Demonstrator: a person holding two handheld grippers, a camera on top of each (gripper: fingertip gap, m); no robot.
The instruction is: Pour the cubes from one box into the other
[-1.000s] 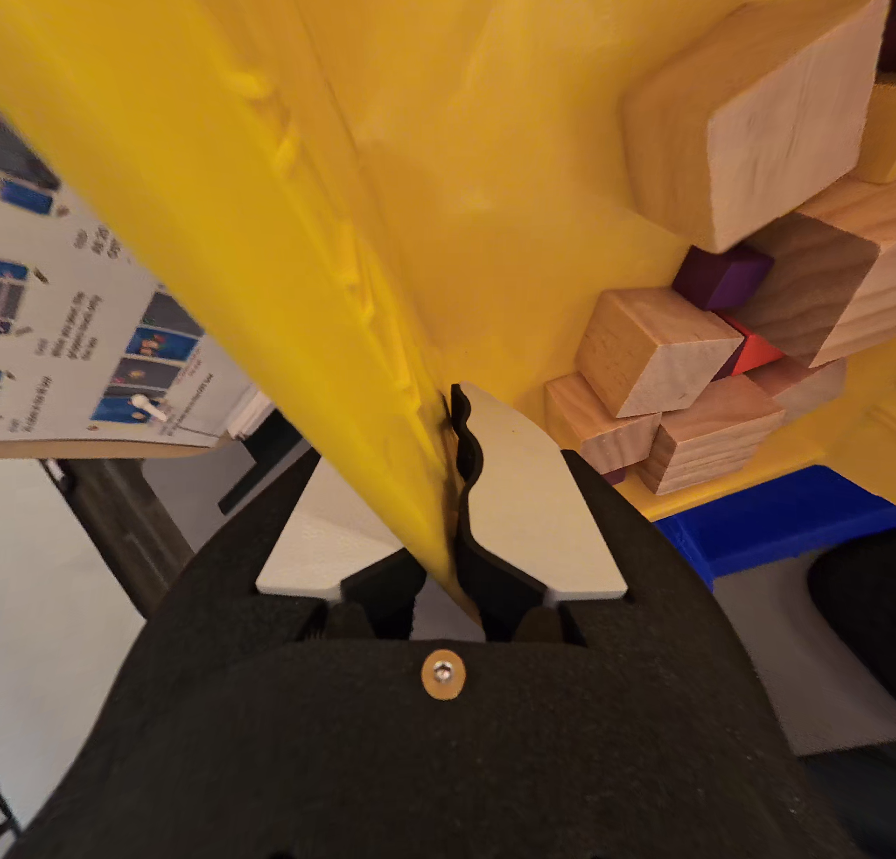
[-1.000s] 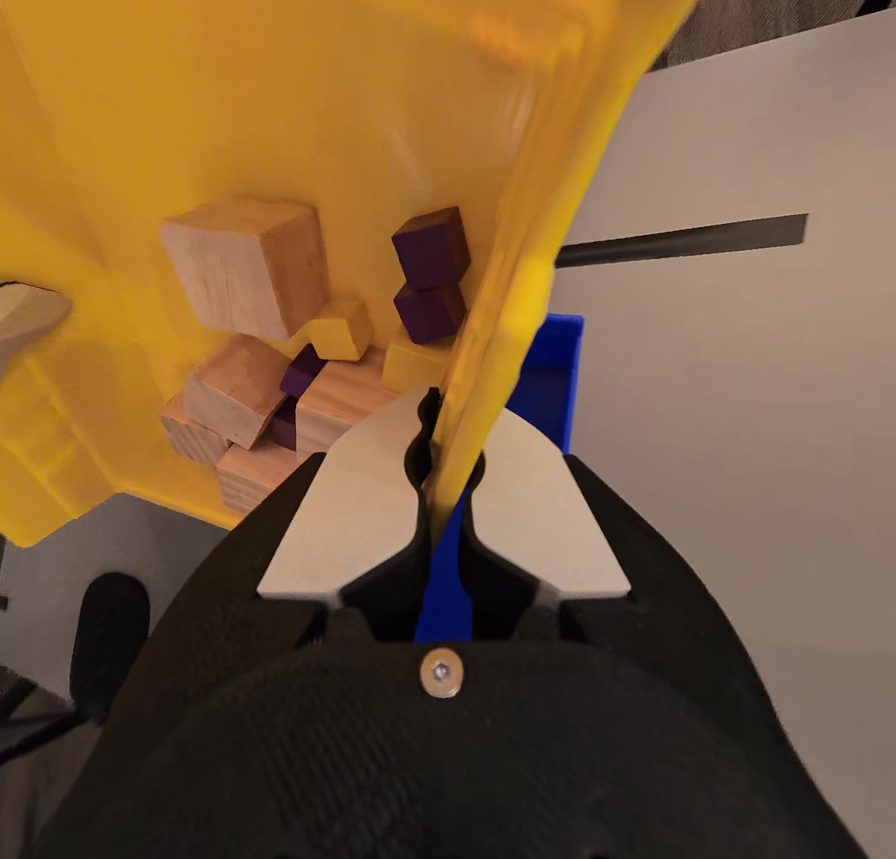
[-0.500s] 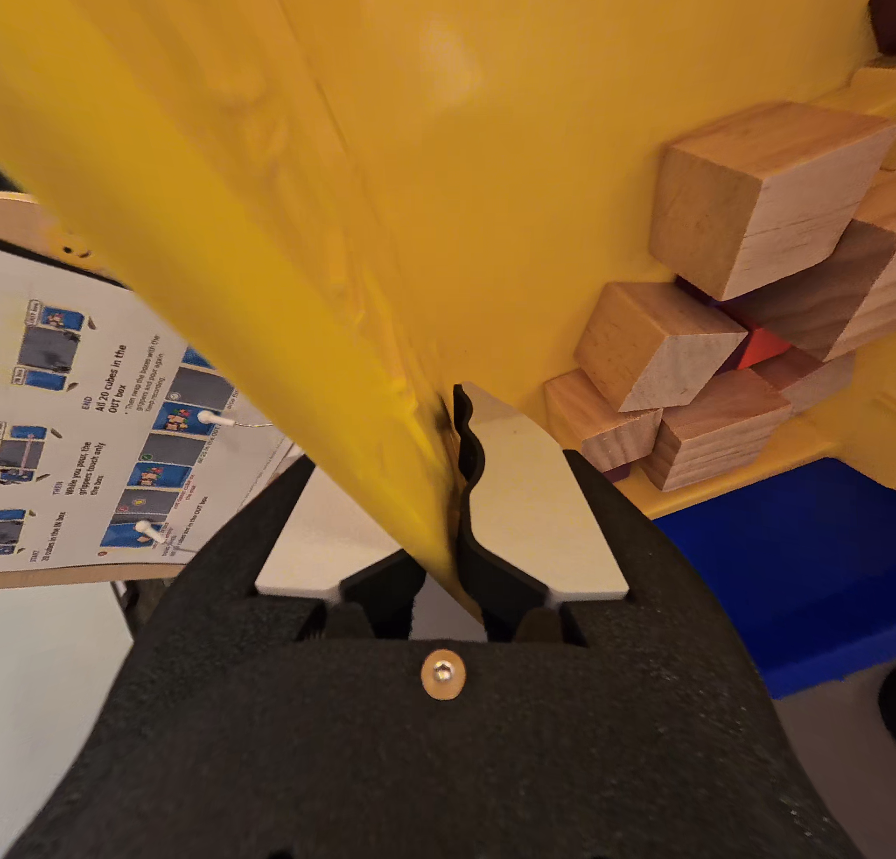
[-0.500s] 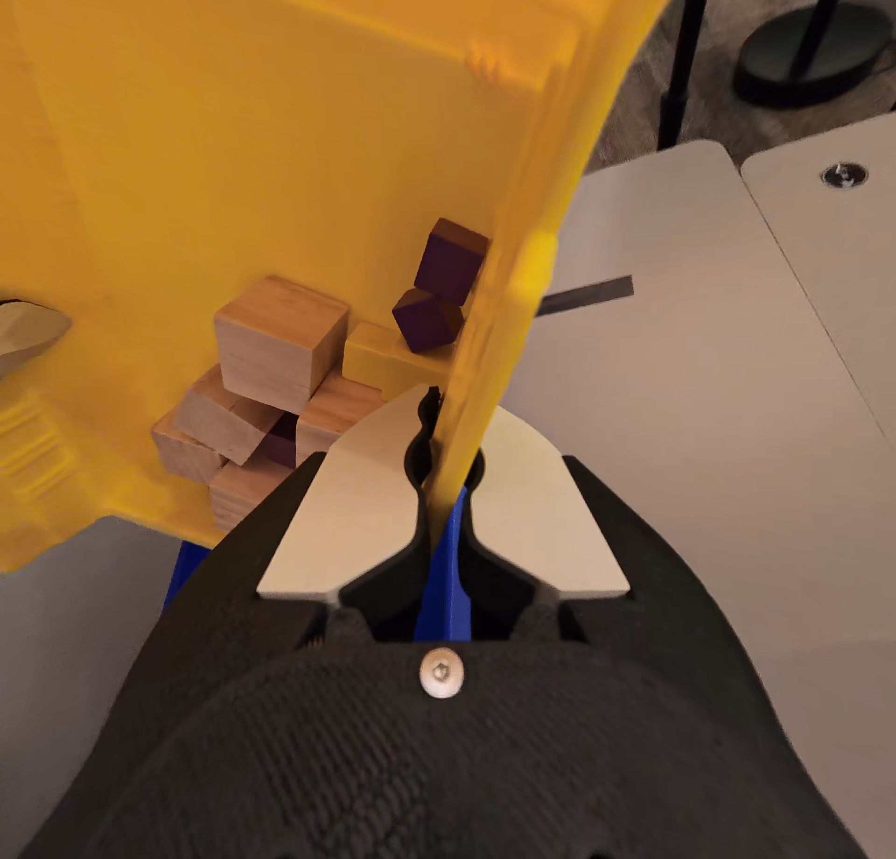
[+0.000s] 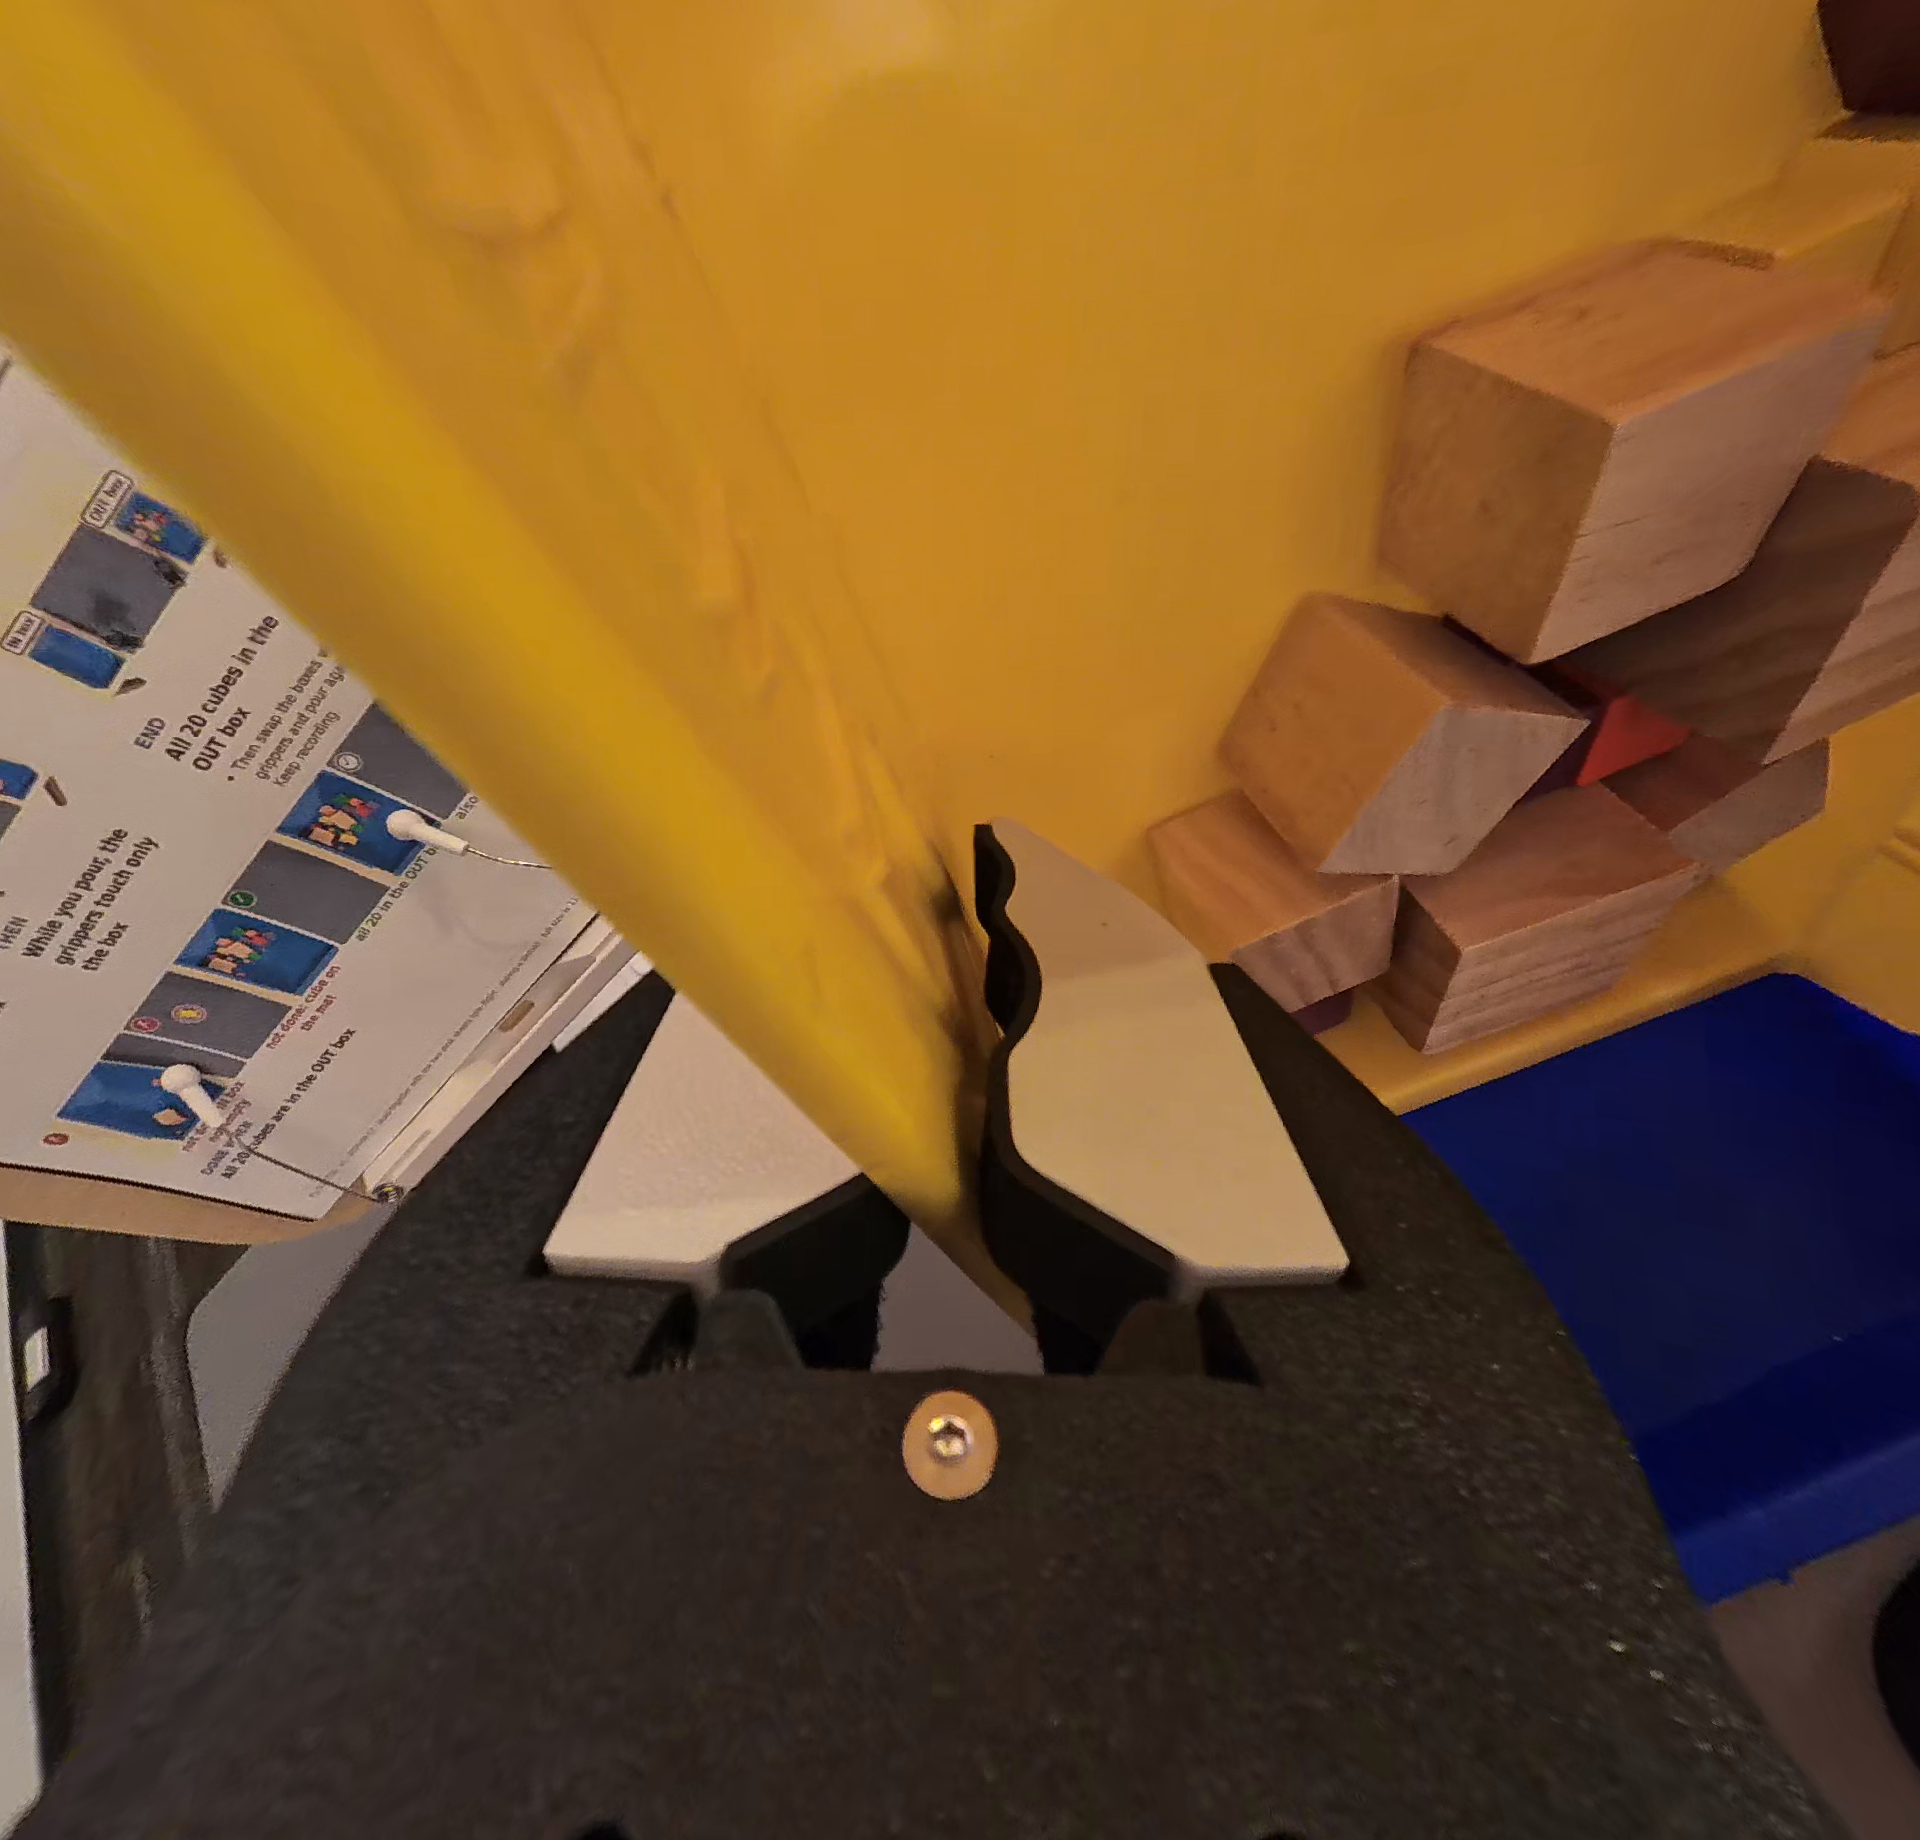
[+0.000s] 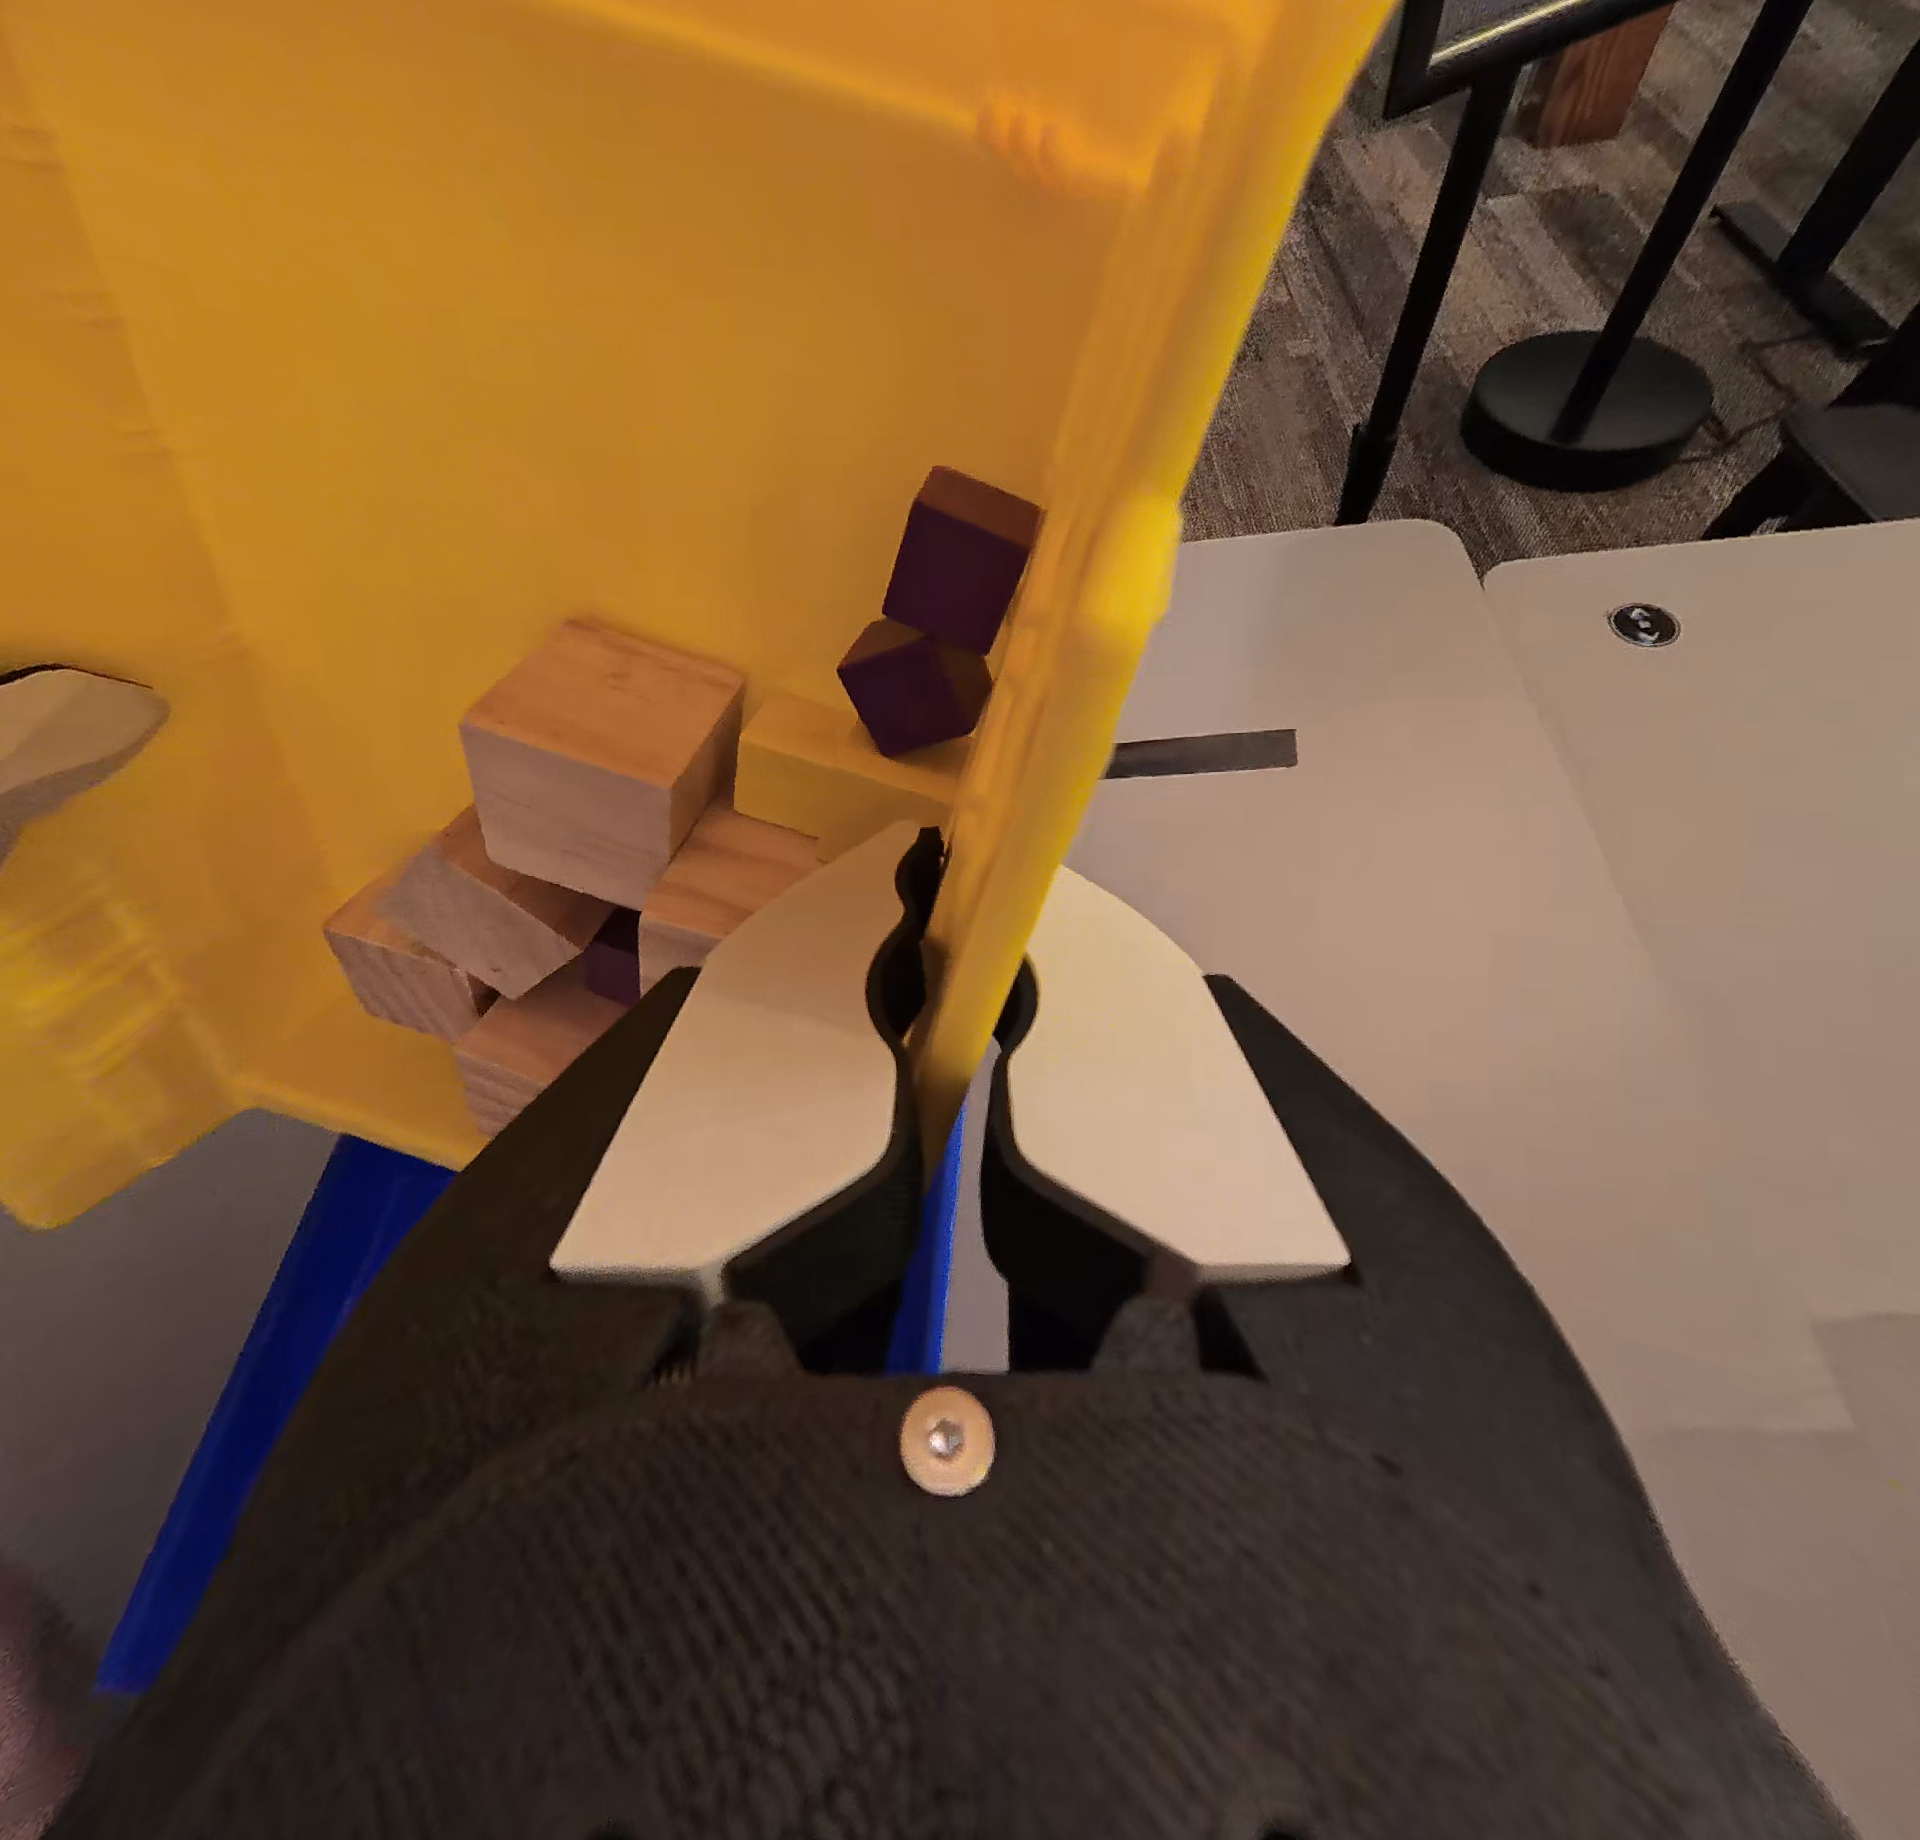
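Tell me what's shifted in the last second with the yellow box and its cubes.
The yellow box has tipped further over the blue box. The loose wooden cubes slid down into a tighter pile at its lower edge, and the two purple cubes settled against the side wall. None has visibly dropped out yet. Both the left claw and the right claw stay clamped on opposite walls.
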